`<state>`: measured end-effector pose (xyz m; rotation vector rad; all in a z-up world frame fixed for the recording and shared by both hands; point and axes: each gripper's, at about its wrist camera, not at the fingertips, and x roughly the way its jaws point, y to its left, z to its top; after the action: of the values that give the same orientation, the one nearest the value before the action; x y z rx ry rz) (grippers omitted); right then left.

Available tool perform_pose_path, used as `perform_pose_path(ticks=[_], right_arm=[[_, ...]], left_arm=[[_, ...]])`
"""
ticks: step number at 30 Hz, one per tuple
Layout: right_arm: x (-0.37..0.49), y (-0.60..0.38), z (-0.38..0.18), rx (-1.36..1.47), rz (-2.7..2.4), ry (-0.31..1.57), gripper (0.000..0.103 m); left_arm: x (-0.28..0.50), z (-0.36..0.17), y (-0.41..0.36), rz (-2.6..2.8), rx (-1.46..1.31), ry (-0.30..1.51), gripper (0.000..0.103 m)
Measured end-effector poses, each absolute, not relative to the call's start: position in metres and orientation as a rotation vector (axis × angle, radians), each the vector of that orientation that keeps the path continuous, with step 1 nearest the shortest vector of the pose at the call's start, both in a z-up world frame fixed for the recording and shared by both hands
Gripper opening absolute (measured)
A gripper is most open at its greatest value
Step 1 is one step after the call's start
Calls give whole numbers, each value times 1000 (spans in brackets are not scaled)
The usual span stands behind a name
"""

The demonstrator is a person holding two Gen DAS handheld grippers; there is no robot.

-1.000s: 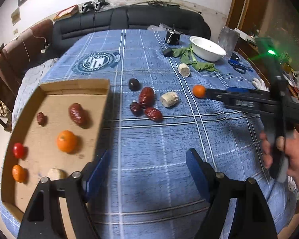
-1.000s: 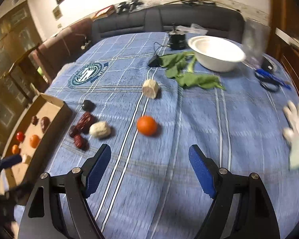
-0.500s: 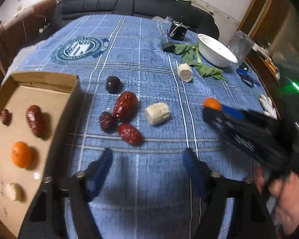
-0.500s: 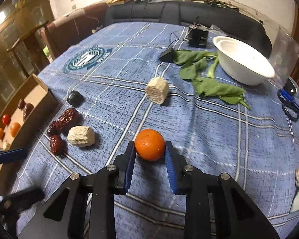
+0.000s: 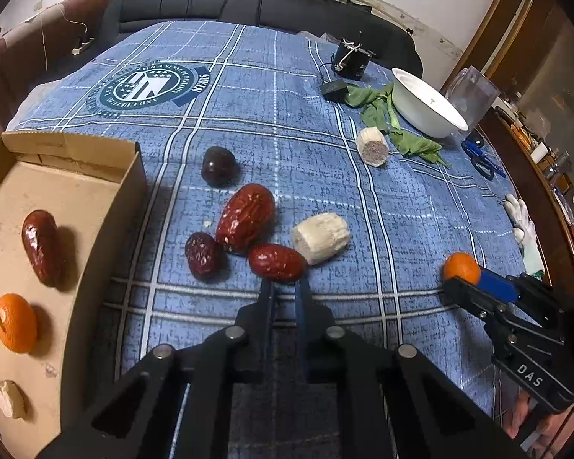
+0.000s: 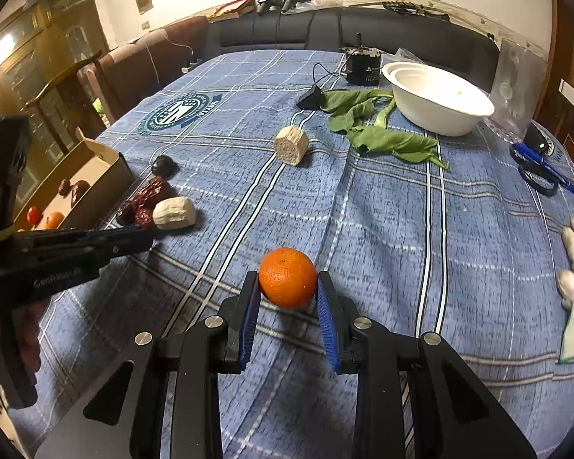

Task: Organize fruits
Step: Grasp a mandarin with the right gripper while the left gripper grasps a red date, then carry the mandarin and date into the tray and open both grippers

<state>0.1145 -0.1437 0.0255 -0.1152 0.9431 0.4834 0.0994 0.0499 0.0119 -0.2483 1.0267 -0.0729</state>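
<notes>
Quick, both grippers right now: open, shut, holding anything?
Left gripper: shut on the red date, pinching its near edge.
Right gripper: shut on the orange.

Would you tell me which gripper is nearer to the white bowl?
Right. The right gripper, closed around the orange, sits closer to the white bowl; the left gripper works at the dates, farther away.
</notes>
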Motion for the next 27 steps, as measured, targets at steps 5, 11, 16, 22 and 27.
perform_pose_path(ticks=[5, 11, 16, 22, 27], right_arm=[[107, -141, 25, -127, 465, 957, 29], [108, -141, 22, -114, 453, 975, 29], [108, -140, 23, -113, 461, 978, 29], [109, -140, 24, -111, 467, 976, 29], [103, -143, 25, -104, 462, 965, 29]], left_arm=[[96, 14, 48, -96, -229, 1026, 20], [93, 21, 41, -63, -140, 989, 40], [106, 14, 41, -50, -107, 999, 52], [113, 11, 40, -60, -99, 986, 36], [99, 13, 42, -94, -133, 991, 35]])
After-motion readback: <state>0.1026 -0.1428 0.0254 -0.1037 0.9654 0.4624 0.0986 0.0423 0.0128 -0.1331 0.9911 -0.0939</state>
